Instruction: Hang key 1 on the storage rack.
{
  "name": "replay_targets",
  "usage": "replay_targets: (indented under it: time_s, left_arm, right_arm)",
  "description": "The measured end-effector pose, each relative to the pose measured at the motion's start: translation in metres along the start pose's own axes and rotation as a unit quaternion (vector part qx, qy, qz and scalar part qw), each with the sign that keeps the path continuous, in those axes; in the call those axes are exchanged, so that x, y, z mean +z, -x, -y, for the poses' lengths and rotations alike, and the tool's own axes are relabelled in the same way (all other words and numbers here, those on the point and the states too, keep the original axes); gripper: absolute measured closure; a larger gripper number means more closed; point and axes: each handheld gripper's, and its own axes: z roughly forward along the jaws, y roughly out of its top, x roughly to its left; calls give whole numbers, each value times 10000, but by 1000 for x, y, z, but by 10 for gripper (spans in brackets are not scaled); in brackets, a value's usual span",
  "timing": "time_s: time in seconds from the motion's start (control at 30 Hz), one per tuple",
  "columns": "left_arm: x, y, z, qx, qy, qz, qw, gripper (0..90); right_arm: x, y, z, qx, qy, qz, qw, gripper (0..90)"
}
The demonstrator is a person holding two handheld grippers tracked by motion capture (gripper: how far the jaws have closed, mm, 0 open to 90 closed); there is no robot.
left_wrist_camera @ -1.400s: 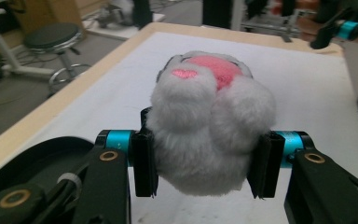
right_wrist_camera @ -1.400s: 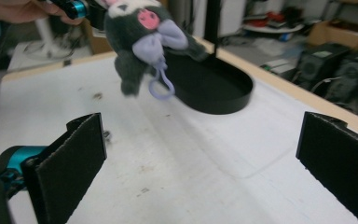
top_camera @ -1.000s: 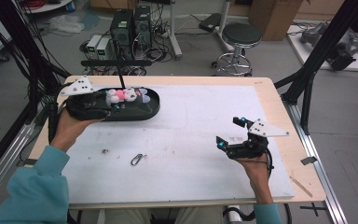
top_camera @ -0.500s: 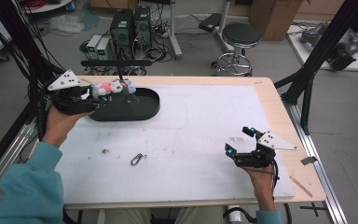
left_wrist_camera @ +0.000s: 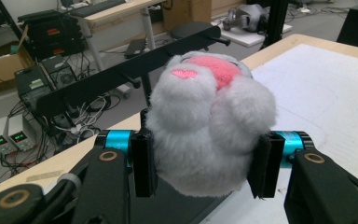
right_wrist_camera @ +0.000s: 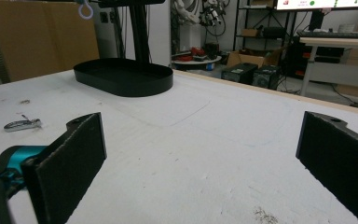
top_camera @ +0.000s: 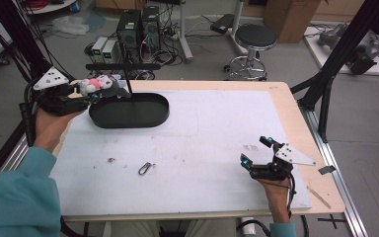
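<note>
Left gripper (left_wrist_camera: 205, 161): fingers (left_wrist_camera: 142, 163) squeezing the plush (left_wrist_camera: 209, 135) from both sides, holding it off the bench, over the tray's left end.
Right gripper (right_wrist_camera: 200, 158): fingers (right_wrist_camera: 70, 158) standing wide apart, gripping nothing, low over the bench's (top_camera: 217, 148) right side.
Tray (top_camera: 128, 109): sitting far left.
Clip (top_camera: 145, 168): lying in front of the tray.

Even, diffuse indoor light falls from overhead, and shadows stay soft and short. In the high view the white rectangular table mat (top_camera: 202, 143) is bright but not blown out, while the black oval plastic tray (top_camera: 129, 110) reads as a flat dark shape with little detail. The high view is soft and somewhat grainy. In the left gripper view the fluffy grey-and-pink plush toy (left_wrist_camera: 209, 121) is fairly sharp, the background slightly blurred. In the right gripper view the near black jaws are soft-edged.
</note>
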Motion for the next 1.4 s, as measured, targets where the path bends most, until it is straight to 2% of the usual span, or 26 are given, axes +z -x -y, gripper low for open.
replay_targets:
  time_s: [0.07,0.2,0.47,0.7,1.17,1.4]
  left_arm:
    - [0,-3,-1,-14,-6,-37,10000,533]
    - [1,-8,-4,-32,0,-150,9999,532]
    - [-1,-20,-4,-113,-19,-454,9989,533]
    - [-2,-26,-6,-139,-43,-543,9984,533]
    - [15,-34,-17,-147,-88,-869,9961,533]
    - [23,-33,-19,-156,-60,-909,9957,533]
  right_arm:
    - [0,0,1,-9,69,19,10000,7]
    - [1,-1,3,-4,38,44,10000,6]
    - [2,0,5,-55,140,106,9998,6]
    - [2,-1,6,-87,180,109,9997,6]
    - [3,-1,8,-84,225,133,9996,6]
    - [3,-2,10,-70,212,101,9997,6]
